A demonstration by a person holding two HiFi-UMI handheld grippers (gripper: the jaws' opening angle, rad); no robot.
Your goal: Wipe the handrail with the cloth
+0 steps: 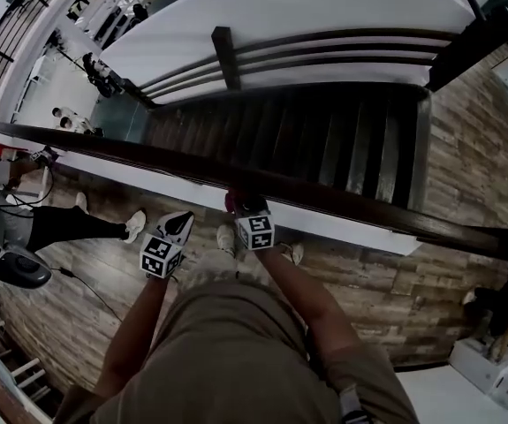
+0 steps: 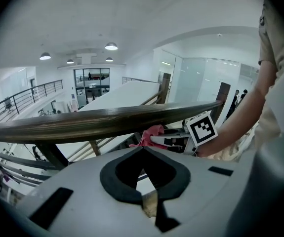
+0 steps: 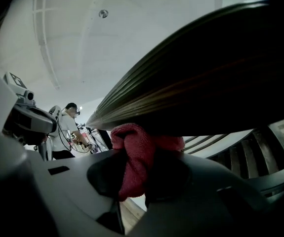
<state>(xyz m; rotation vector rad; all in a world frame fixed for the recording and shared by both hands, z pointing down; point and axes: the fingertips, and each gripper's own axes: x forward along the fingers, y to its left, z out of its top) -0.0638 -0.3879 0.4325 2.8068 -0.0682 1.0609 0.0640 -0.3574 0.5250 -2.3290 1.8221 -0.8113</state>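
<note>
**Mia:** The jaws of the right gripper point(image 1: 241, 205) are pinching the red cloth point(image 3: 132, 152). See it bunched up between them?

**Ben:** Yes. Where is the cloth?

**Mia:** It is pushed up against the dark wooden handrail point(image 1: 147, 155), on the side near the person. It touches the rail's lower edge, about halfway along the rail.

**Ben:** And the left gripper point(image 2: 142, 150)?

**Mia:** Its jaws are pressed tight together. There is nothing between them. It hangs just to the left of the right gripper, on the person's side of the rail. It does not touch the rail.

**Ben:** What is past the rail?

**Mia:** Dark stairs point(image 1: 342, 140) go down on the far side. The person stands on a wood floor point(image 1: 103, 281) on the near side.

**Ben:** Is anyone else there?

**Mia:** Yes. In the right gripper view, another person in a white shirt point(image 3: 70, 125) stands far off to the left, under the rail.
</note>
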